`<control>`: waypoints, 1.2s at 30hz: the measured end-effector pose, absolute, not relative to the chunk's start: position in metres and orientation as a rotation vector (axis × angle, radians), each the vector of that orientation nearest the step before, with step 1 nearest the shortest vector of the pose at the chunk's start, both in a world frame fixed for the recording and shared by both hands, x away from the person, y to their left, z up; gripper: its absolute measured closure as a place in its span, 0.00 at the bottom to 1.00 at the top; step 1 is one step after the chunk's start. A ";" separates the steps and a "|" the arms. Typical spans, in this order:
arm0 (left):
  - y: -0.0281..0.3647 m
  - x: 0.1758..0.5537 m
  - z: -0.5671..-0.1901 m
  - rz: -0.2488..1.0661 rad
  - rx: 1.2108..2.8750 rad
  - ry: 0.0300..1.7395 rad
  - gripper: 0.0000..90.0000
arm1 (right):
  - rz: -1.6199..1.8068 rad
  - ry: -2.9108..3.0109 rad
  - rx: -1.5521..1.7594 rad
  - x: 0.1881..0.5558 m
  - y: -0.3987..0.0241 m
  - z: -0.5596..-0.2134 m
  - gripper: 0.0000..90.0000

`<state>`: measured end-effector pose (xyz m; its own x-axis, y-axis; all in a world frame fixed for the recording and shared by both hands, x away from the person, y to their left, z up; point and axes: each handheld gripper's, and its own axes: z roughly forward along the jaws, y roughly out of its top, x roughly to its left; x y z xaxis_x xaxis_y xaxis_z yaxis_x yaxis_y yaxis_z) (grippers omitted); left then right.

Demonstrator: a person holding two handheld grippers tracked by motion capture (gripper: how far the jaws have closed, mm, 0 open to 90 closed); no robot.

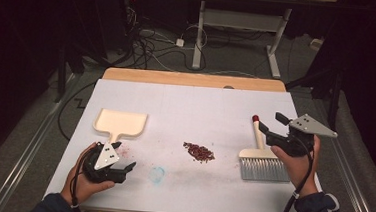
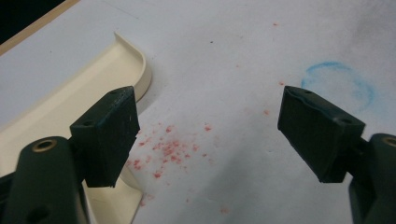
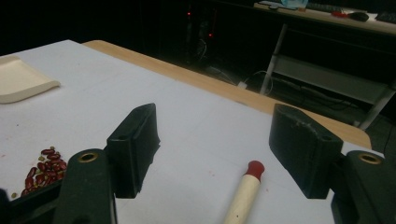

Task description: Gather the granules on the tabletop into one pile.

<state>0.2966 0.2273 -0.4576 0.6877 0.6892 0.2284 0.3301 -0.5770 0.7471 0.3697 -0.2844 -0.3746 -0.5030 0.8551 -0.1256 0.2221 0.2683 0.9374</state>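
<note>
White sheeting is being seen from the high view over a table [image 1: 191,101] with a wooden edge at its far side, and a dark room with cables and a desk frame is being shown behind it. A brush [image 1: 261,158] is being seen lying flat at the right, its long axis running away from the person, the red-tipped handle pointing to the far side and the grey bristles to the near side. The right gripper [image 1: 271,126] is being held just above that handle, jaws apart and nothing between the pads. Beans [image 1: 199,152] are being seen in a small heap at the middle. A dustpan [image 1: 120,123] is lying at the left, its handle toward the left gripper [image 1: 127,169], which is being held open just beside it.

From the left gripper view, the jaws are being shown wide apart over red specks and a blue ring on the sheeting, the dustpan at the left jaw.

From the right gripper view, the brush handle is being seen low between the parted jaws, untouched, pointing toward the wooden edge.
</note>
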 end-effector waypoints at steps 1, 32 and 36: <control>0.227 0.297 -0.458 0.665 2.198 0.778 0.22 | 1.245 1.888 0.965 0.367 -0.283 -0.374 0.34; 0.220 0.299 -0.460 0.663 2.217 0.758 0.21 | 1.181 1.929 0.818 0.288 -0.273 -0.435 0.25; 0.220 0.298 -0.459 0.671 2.212 0.757 0.21 | 1.147 1.956 0.823 0.286 -0.276 -0.443 0.25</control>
